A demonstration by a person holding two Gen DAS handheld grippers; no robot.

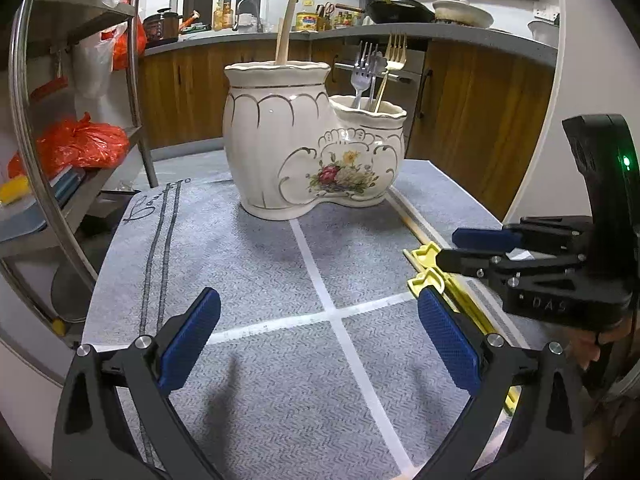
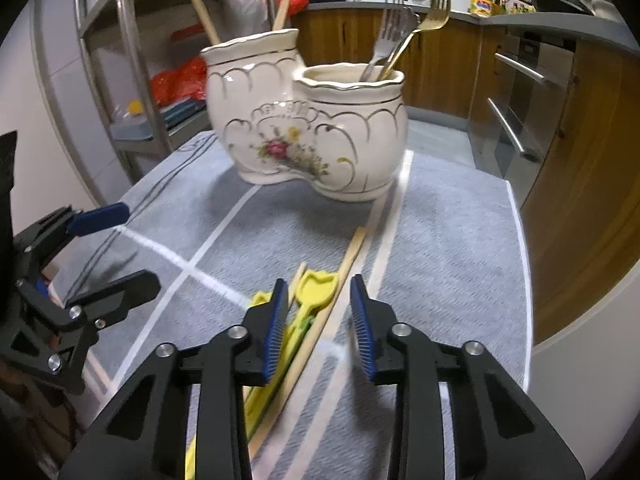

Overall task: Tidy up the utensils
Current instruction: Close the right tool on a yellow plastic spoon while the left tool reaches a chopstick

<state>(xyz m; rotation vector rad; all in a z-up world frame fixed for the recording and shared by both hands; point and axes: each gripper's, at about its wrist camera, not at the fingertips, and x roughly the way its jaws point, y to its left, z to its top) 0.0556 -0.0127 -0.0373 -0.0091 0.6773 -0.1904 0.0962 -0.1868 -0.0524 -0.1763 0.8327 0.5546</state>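
A white flowered ceramic holder point(image 1: 280, 152) point(image 2: 320, 136) with two compartments stands at the far end of the grey mat point(image 1: 260, 272). Its tall compartment holds wooden sticks point(image 1: 286, 32); the lower one holds forks point(image 1: 362, 72). Yellow plastic utensils point(image 2: 316, 286) point(image 1: 430, 268) and a wooden chopstick point(image 2: 352, 252) lie along the mat's right side. My right gripper point(image 2: 319, 292) point(image 1: 446, 247) hovers low over them, jaws partly apart, the chopstick and a yellow utensil tip in the gap, pads not pressing. My left gripper point(image 1: 318, 300) point(image 2: 142, 246) stands wide open over the mat's white cross lines, holding nothing.
A metal shelf rack point(image 1: 132, 80) with red plastic bags point(image 1: 80, 144) stands left of the table. Wooden cabinets and a cluttered kitchen counter point(image 1: 400, 32) run behind. An oven front with bar handles point(image 2: 516, 120) is close on the right. A hand grips the right gripper's handle.
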